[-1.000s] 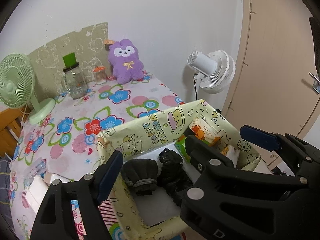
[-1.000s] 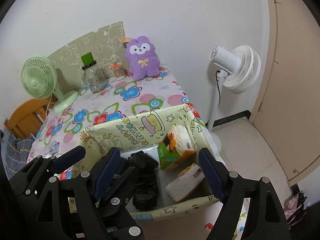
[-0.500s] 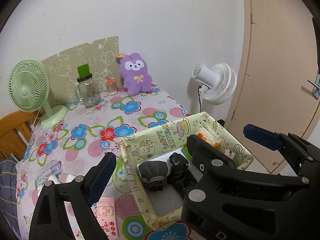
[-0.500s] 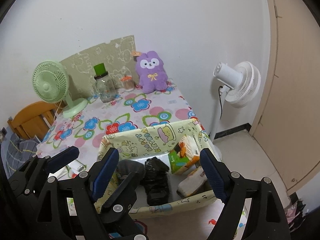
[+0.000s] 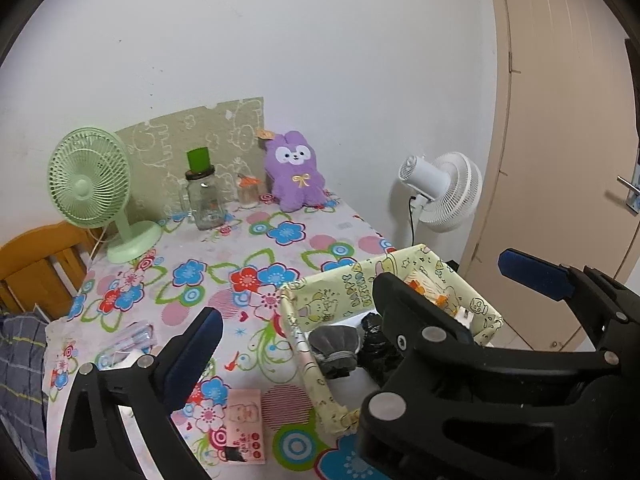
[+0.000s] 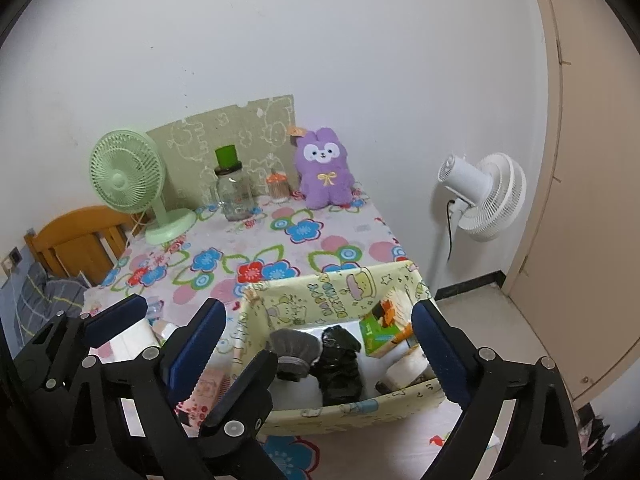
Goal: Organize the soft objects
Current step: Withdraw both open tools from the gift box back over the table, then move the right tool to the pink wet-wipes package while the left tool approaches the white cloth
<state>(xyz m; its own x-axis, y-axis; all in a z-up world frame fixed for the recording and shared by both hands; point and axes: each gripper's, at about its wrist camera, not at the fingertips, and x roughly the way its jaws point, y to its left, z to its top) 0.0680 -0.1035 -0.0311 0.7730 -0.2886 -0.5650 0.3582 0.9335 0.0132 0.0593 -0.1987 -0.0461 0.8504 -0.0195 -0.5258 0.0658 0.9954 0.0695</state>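
A yellow cartoon-print fabric box (image 5: 352, 294) (image 6: 332, 292) stands at the near right corner of the flowered table (image 5: 224, 248). In it lie a grey soft pouch (image 5: 334, 344) (image 6: 294, 346), a black soft bundle (image 5: 372, 330) (image 6: 340, 358), a green and orange carton (image 6: 380, 332) and a white roll (image 6: 404, 368). A purple plush bunny (image 5: 294, 172) (image 6: 326, 168) sits against the back wall. My left gripper (image 5: 366, 310) and right gripper (image 6: 316, 348) hover side by side above and short of the box. Both sets of jaws are opening, with nothing between the pads.
At the back stand a green desk fan (image 5: 90, 188), a glass jar with a green lid (image 5: 204, 196) and a small orange-lidded jar (image 5: 248, 190). A pink packet (image 5: 244, 424) lies near the front edge. A wooden chair (image 6: 80, 236) is left, a white floor fan (image 6: 484, 196) and door right.
Both grippers drew back and rose from the box, which now looks smaller and farther off. Both pairs of jaws spread wider. More of the table's front came into view.
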